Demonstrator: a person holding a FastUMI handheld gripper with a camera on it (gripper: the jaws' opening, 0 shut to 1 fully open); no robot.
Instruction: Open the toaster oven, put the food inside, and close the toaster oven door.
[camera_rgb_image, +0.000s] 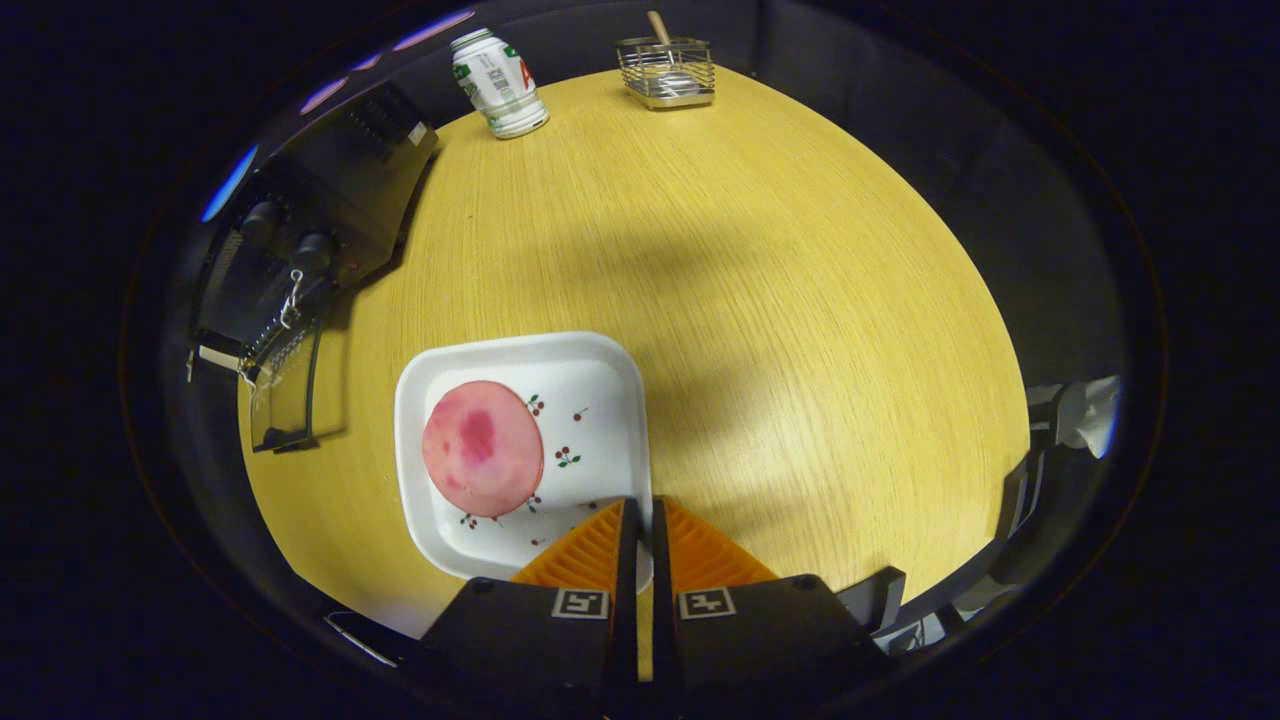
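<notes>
A white square plate (590, 385) with small cherry prints rests on the round wooden table (800, 300). A round pink food item (483, 448) lies on the plate's left half. My gripper (641, 503) is at the plate's near right corner, and its two fingers are pinched together with the plate's rim between them. The black toaster oven (330, 190) stands at the table's left edge, beyond and left of the plate. Its glass door (285, 390) hangs open toward the plate, a short gap away from it.
At the table's far side stand a white can (497, 82) with a green and red label and a wire basket (667, 72) holding a wooden-handled utensil. Off the table's right edge lies some white cloth (1085, 410). Bare tabletop stretches right of the plate.
</notes>
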